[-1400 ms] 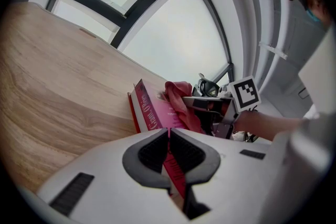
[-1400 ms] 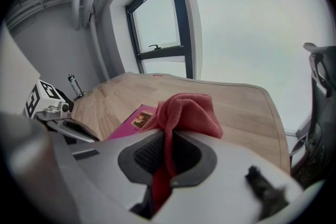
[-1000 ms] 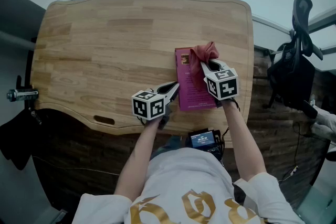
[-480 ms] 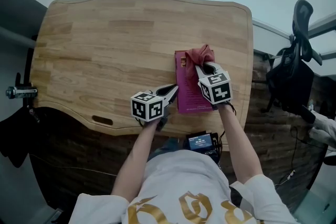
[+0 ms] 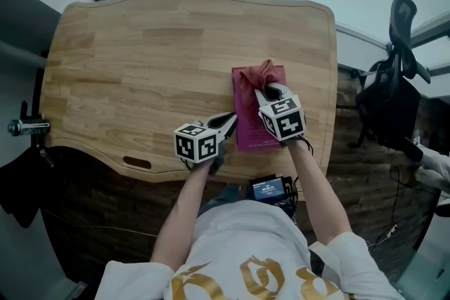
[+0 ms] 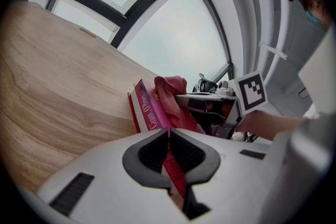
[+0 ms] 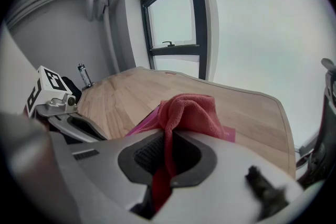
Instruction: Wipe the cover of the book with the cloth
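The book (image 5: 247, 109), magenta-covered, lies flat on the wooden table (image 5: 140, 60), toward the table's right side and close to its near edge. Its long sides run away from the person.

The cloth (image 5: 259, 74), red and bunched, rests on the far half of the book's cover. Part of it rises in a fold above the cover, and part hangs down into the right gripper.

The right gripper (image 5: 271, 90) is positioned over the book's right half, pointing away from the person. In the right gripper view, its jaws are pressed together on a strip of the cloth, which passes between the dark pads (image 7: 149, 155) and bulges out just beyond the tips.

The left gripper (image 5: 230, 121) lies at the book's left long edge, near the near corner, pointing to the right. In the left gripper view, its jaws are closed on a thin magenta edge of the book, which shows as a narrow strip between the pads (image 6: 152, 152). Whether that strip is the cover alone or more of the book cannot be determined.

The two grippers are near each other, with the book's near half between them.

A small device with a lit screen (image 5: 271, 187) sits at the person's waist, just below the table's near edge. A black office chair (image 5: 402, 67) stands to the right of the table. A metal clamp (image 5: 24, 127) is fixed at the table's left edge.
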The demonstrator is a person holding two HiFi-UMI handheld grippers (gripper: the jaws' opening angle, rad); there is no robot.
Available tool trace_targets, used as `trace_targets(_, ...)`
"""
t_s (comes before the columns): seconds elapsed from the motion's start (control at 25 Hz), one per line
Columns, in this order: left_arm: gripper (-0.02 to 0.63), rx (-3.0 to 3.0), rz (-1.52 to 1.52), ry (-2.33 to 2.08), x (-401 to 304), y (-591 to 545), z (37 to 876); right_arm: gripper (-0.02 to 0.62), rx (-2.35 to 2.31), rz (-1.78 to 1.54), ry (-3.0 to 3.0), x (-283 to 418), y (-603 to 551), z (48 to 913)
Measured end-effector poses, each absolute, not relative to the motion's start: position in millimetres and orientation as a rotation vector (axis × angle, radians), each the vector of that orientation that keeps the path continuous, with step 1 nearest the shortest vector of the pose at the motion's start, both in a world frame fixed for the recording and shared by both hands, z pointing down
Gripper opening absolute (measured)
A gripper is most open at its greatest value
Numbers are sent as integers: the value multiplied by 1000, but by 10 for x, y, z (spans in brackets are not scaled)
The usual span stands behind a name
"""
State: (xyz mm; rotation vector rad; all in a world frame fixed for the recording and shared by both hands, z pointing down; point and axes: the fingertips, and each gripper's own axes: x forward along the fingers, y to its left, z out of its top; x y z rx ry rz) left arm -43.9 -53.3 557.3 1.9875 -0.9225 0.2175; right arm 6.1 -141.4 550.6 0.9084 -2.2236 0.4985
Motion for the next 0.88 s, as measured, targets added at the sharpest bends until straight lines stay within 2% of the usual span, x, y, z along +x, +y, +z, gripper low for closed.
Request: trace_targets(0.88, 25, 2025, 263, -934, -435, -537, 5574, 40, 864, 501, -2238, -6, -1044, 5508)
